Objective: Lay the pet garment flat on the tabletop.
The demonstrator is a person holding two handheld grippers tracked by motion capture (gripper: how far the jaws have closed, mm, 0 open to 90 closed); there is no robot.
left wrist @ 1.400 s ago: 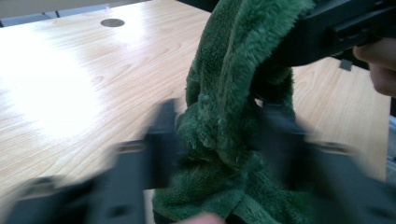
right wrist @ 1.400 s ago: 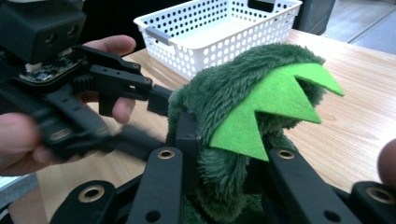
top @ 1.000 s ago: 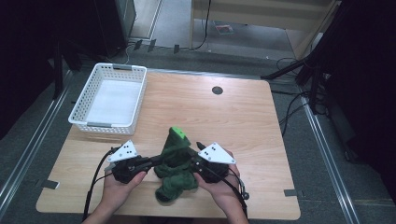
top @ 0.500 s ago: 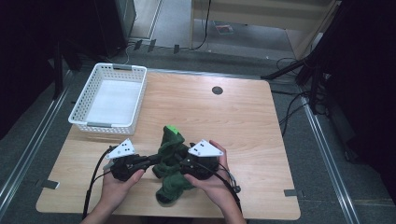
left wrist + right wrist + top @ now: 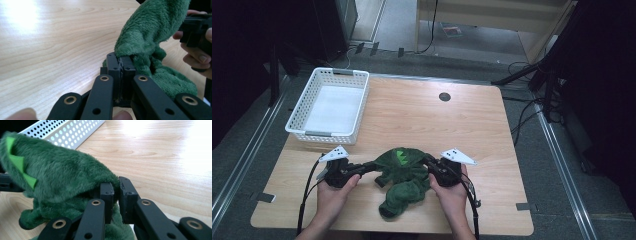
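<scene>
On the wooden tabletop point(image 5: 412, 112) there is one white basket point(image 5: 329, 106) with perforated walls, standing at the far left corner. Its bottom looks bare. Near the far edge of the tabletop there is one small round dark hole point(image 5: 444, 96).

There are two claws, one in each hand of the person, and between them one green plush toy point(image 5: 402, 172) with light green felt spikes point(image 5: 401, 156) on top; in the right gripper view I can count three points of this felt.

The left claw point(image 5: 371, 167) is near the front edge, at the left side of the toy. In the left gripper view its jaws are pressed together on a fold of the green fur point(image 5: 150, 42), so it is gripping the toy. The left hand point(image 5: 332, 197) holds the body of this claw from below.

The toy is stretched between the two claws, its upper part lifted a little, while one lower part point(image 5: 399, 197) hangs down and lies on the tabletop toward the person.

The right claw point(image 5: 428, 161) is at the right side of the toy. Its jaws have just been closing, and in the right gripper view they pinch the edge of the fur point(image 5: 62, 177) between them. The right hand point(image 5: 452, 192) holds this claw.
</scene>
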